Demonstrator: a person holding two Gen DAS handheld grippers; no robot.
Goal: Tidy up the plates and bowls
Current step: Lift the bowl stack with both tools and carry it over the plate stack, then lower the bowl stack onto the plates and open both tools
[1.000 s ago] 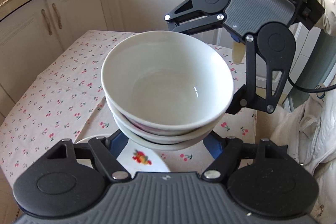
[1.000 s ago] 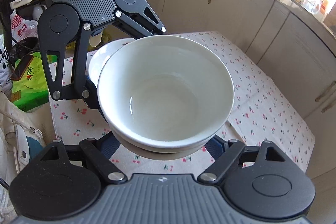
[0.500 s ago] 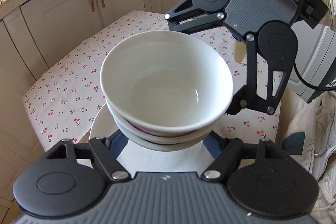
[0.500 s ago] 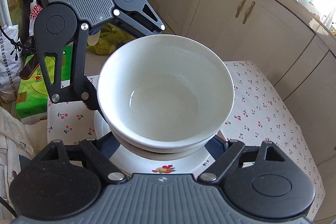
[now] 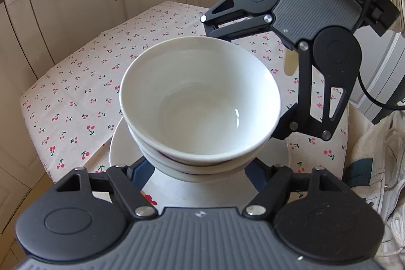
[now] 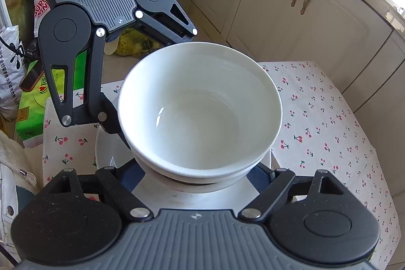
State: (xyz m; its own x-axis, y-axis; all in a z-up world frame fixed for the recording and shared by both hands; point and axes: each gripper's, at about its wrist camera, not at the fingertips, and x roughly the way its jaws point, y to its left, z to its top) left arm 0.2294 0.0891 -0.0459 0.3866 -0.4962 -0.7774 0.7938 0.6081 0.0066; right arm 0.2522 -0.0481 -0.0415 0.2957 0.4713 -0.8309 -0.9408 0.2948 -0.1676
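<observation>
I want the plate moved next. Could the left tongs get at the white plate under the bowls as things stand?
Probably not: the left tongs are shut on the stack of white ceramic bowls, which hangs over the white plate.

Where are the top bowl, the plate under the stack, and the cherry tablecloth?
top bowl (image 5: 200, 103): left wrist view, inner wall
plate (image 5: 121, 143): left wrist view, bare left rim
cherry tablecloth (image 6: 329, 123): right wrist view, bare cloth right of the bowls
</observation>
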